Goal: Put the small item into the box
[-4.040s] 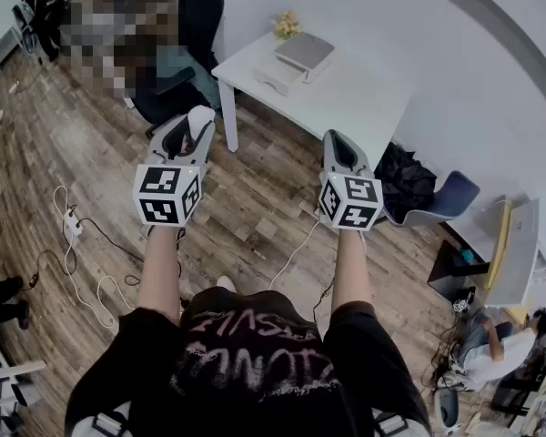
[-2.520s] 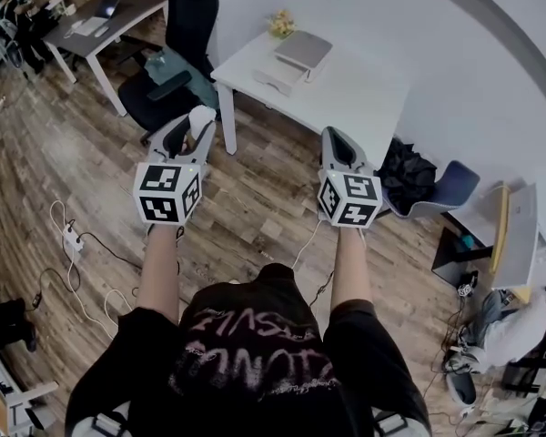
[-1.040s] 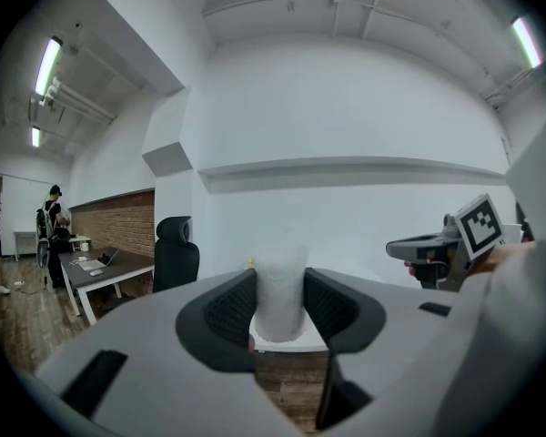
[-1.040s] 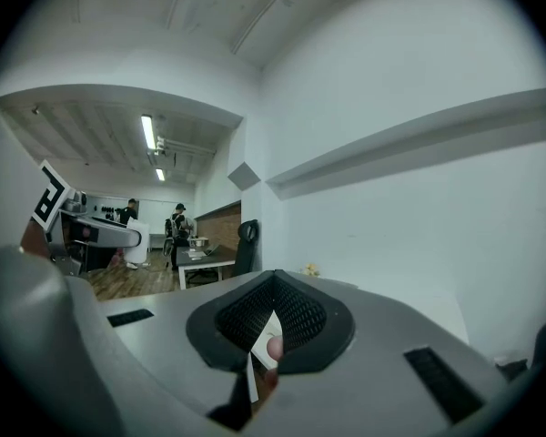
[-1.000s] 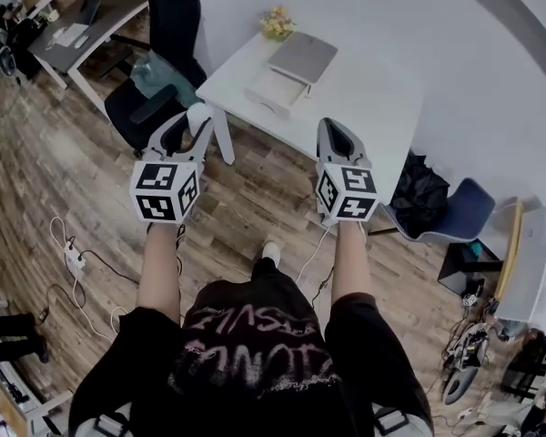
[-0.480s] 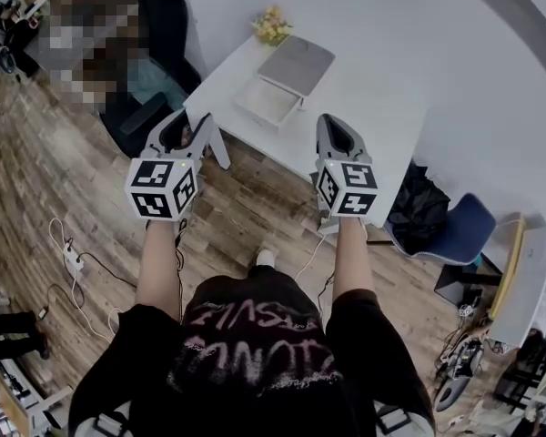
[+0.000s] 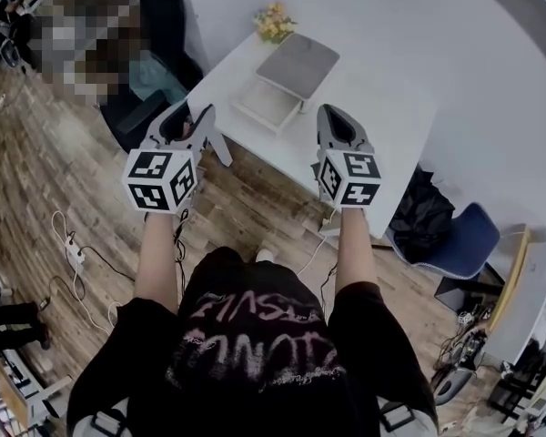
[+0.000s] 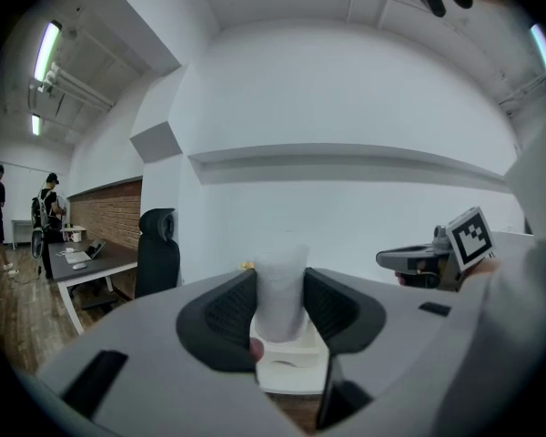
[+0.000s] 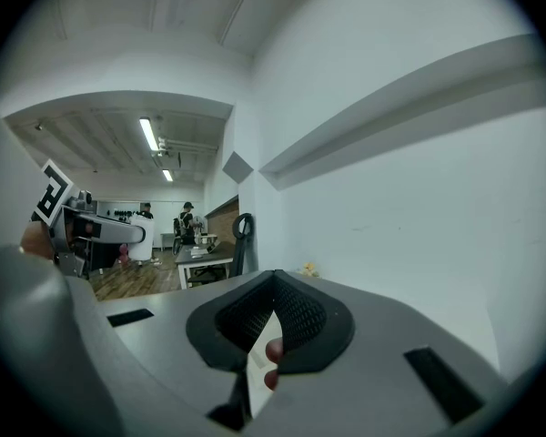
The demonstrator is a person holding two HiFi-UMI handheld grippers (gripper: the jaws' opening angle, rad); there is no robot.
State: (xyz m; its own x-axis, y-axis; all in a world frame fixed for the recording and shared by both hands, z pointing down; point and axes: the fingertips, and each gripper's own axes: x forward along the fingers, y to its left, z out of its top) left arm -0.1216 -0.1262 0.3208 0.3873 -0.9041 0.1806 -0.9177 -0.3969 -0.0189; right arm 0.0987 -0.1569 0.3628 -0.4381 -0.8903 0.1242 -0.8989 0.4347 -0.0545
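Nearest to me, my left gripper (image 8: 280, 291) has its fingers (image 8: 227, 309) clamped on the small item (image 8: 283, 264), a pale, translucent white piece. My right gripper (image 9: 273, 285), held level beside it, has its fingers pressed together with nothing between them. In the head view both are held out in front of me, above the wooden floor (image 7: 255, 198) at the near edge of the white worktop (image 7: 373, 107).

The item stands upright in my grip. Its long axis runs top to bottom, crosswise to the way my fingers point, and its top end rises above them toward the ceiling.

Farther off, the open box (image 7: 268, 105) sits on the worktop with its lid (image 7: 298, 62) just behind it. A small yellow bunch of flowers (image 7: 273, 21) sits by the wall.

I judge this to be the carrying step: the item is held but not yet over the box. Next I need to bring my left gripper above the open tray, lower it, and only then let my fingers part.
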